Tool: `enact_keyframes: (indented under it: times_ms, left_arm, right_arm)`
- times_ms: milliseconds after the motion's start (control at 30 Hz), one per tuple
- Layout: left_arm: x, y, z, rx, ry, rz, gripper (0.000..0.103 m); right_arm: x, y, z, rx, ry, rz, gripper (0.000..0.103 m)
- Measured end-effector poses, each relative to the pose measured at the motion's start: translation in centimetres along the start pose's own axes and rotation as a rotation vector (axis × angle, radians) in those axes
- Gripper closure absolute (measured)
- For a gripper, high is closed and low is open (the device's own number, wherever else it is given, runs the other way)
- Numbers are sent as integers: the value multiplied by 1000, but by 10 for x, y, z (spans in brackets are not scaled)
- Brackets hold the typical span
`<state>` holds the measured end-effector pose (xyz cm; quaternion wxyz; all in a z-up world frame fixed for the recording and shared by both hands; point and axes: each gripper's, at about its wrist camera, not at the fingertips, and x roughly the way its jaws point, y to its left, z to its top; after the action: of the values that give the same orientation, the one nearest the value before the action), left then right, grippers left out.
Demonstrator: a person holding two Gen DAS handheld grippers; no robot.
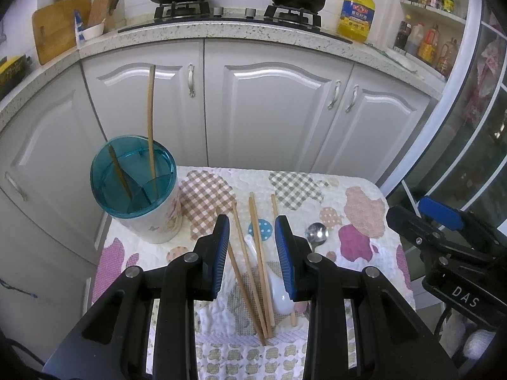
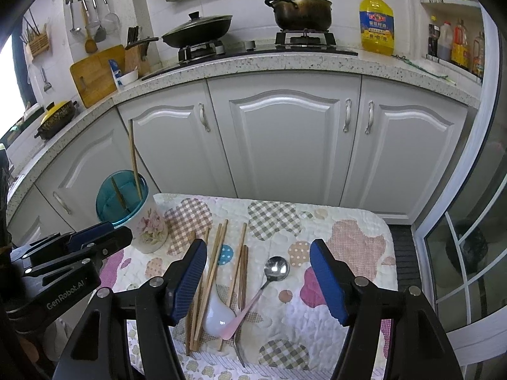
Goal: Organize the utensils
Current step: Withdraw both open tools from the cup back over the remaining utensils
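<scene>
A white floral utensil holder [image 1: 133, 177] with a teal rim stands at the table's far left corner, and two chopsticks lean inside it. Several wooden chopsticks [image 1: 258, 253] lie on the patchwork cloth, partly over a white ceramic spoon [image 1: 280, 294]. To their right lies a metal spoon [image 2: 277, 267] with a pink handle, and a fork [image 2: 239, 348] lies near the front edge. My left gripper [image 1: 252, 221] hovers open above the chopsticks, touching none. My right gripper [image 2: 258, 247] is open wide over the chopsticks and spoons, nothing pressed between its pads.
The small table's patchwork cloth [image 1: 364, 205] ends close behind the holder. White cabinets [image 2: 285, 145] stand just beyond. On the counter are a wok [image 2: 196, 33], a pot [image 2: 301, 9] and an oil bottle [image 2: 377, 22]. A glass door [image 2: 469, 253] is on the right.
</scene>
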<state>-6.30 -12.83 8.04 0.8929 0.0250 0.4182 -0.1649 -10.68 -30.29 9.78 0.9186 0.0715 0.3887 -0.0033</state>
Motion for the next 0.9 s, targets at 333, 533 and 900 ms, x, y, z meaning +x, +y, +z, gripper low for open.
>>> enact_keyframes:
  times_ms: [333,533,900]
  left_arm:
    - [0,5,1,-14,0,3,74]
    - [6,8,0,-19,14,4,74]
    - [31,19,-10,-33,87,4,74]
  right_arm:
    - [2,-1,0,-1,6,-7,37]
    - [8,-5,-3,3,21,-7,37]
    - [36,-12,-11,9,92,-5,37]
